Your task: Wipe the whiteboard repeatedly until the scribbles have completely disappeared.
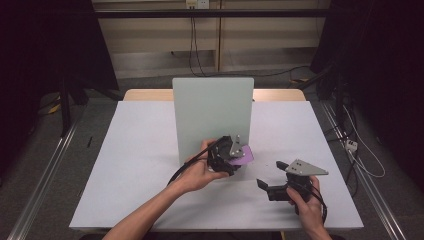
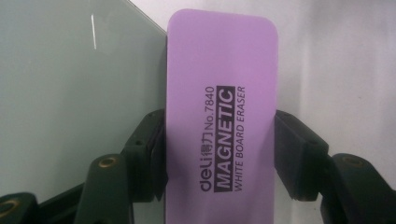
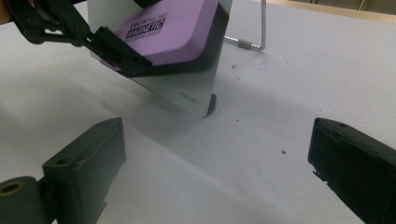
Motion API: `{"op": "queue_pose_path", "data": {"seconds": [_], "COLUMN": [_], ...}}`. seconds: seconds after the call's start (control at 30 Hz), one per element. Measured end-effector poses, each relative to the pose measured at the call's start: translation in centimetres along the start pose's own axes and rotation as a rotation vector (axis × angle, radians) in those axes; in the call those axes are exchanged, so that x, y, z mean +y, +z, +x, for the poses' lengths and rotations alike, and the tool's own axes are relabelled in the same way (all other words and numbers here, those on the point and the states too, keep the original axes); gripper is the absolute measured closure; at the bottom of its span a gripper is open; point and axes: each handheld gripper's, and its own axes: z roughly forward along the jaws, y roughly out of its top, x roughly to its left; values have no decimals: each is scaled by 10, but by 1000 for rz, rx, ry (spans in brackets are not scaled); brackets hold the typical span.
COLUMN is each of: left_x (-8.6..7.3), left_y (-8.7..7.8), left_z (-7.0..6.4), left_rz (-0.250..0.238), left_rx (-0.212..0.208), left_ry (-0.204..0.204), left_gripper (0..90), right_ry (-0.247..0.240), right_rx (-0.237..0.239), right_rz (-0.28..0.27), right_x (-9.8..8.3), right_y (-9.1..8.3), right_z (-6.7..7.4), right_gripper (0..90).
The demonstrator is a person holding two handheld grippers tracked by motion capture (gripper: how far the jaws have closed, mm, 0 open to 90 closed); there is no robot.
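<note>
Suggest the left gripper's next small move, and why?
Probably press the eraser flat on the board and start a wiping stroke. The left gripper is shut on it at the board's lower right corner, while the right gripper waits open over the table.

I saw the purple eraser (image 2: 219,116) had a smooth, matt plastic back with black print, over a dark felt-like pad. The pale green board (image 1: 212,117) looked glossy, like glass, on a thin metal wire stand (image 3: 254,42). The white surface (image 1: 135,150) was matt, speckled with dark crumbs. My jaws were matt black plastic.
</note>
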Motion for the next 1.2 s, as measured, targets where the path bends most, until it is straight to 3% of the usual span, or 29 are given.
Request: {"op": "queue_pose_path", "data": {"seconds": [0.1, 0.23, 0.3, 0.57, 0.73, 0.83, 1.0, 1.17, 1.2], "left_x": [-2, -3, -2, -3, -7, -6, -15, -20, -20], "left_y": [-1, -4, -11, -36, -41, -37, -24, -12, -11], "left_z": [1, 2, 6, 21, 27, 22, 11, 0, 0], "left_rz": [2, -13, 6, -51, -89, -53, 11, 64, 60], "left_rx": [-9, 12, 21, 86, 73, 89, 46, 40, 30], "left_ry": [-10, -14, -4, -47, -77, -51, -20, 25, 11], "left_gripper": [410, 410, 410, 410, 410, 410, 410, 410, 410], "right_ry": [0, -2, -1, -1, -1, 0, -1, -1, 1], "right_rx": [0, 0, 0, 1, 2, 1, 2, 1, 2], "right_rz": [0, -1, -1, 1, 2, 2, 3, 6, 7], "right_x": [0, 0, 0, 0, 0, 0, 0, 0, 0], "right_y": [0, -1, -1, 0, 0, 0, 0, 1, 2], "right_z": [0, 0, 0, 0, 1, 0, 1, 1, 1], "right_gripper": [40, 40, 40, 40, 40, 40, 41, 40, 41]}}
